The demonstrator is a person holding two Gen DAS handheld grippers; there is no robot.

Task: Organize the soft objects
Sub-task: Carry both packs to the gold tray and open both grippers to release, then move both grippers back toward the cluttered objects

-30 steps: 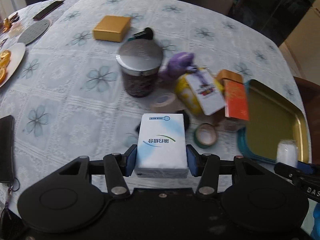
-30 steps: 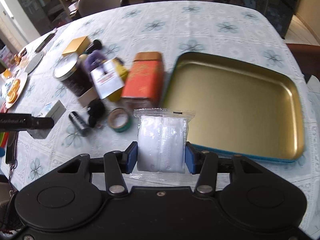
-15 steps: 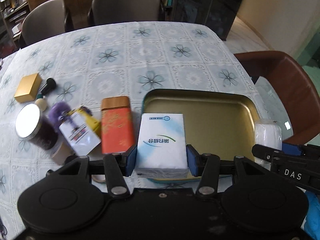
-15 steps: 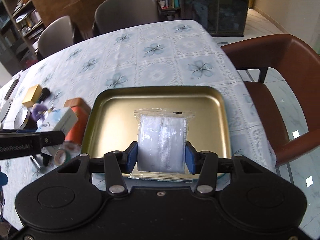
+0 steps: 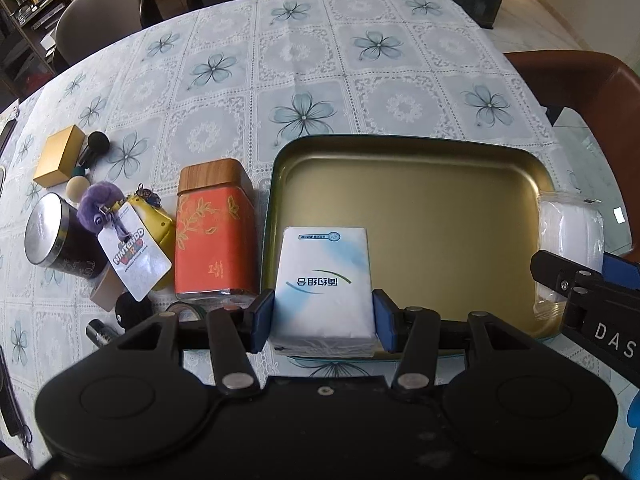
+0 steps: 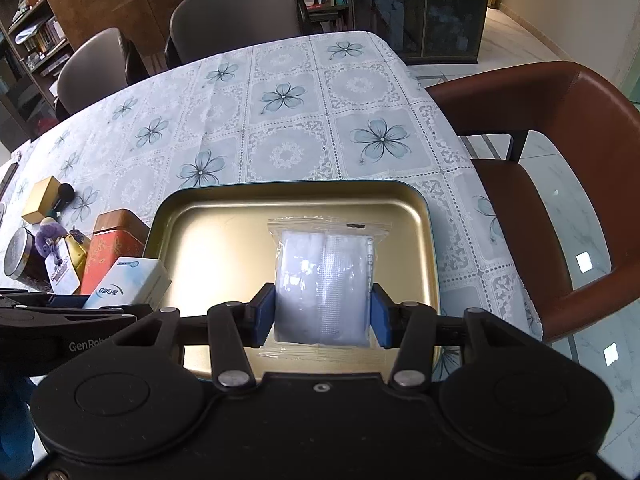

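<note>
While both grippers hang over the near edge of the tray (image 5: 400, 160), we see each one clamped on a soft pack. Our left gripper (image 5: 324, 316) grasps a white tissue pack (image 5: 326, 280), its blue pads (image 5: 264, 314) pressing the pack's two sides near its near end; the pack sticks out forward from the jaws, over the tray's near left corner. We cannot tell whether it touches the tray floor.

Our right gripper (image 6: 322, 316) is closed on a clear bag of white gauze (image 6: 324, 280), pads (image 6: 264, 312) squeezing it from both sides, the bag's sealed far edge pointing toward the tray's middle. It sits over the near right part of the tray (image 6: 224, 232). From the left view the gauze (image 5: 570, 236) shows at the tray's right rim, and from the right view the tissue pack (image 6: 128, 284) shows at its near left corner, so the two packs are well apart across the tray.

Left of the tray, just beside it on the flowered tablecloth (image 5: 304, 64), stands an orange tin (image 5: 214, 232), then a tagged yellow and purple toy (image 5: 132, 232), a dark jar (image 5: 56, 236) and, farther off, a gold box (image 5: 60, 156). A brown chair (image 6: 560, 160) stands at the right.
</note>
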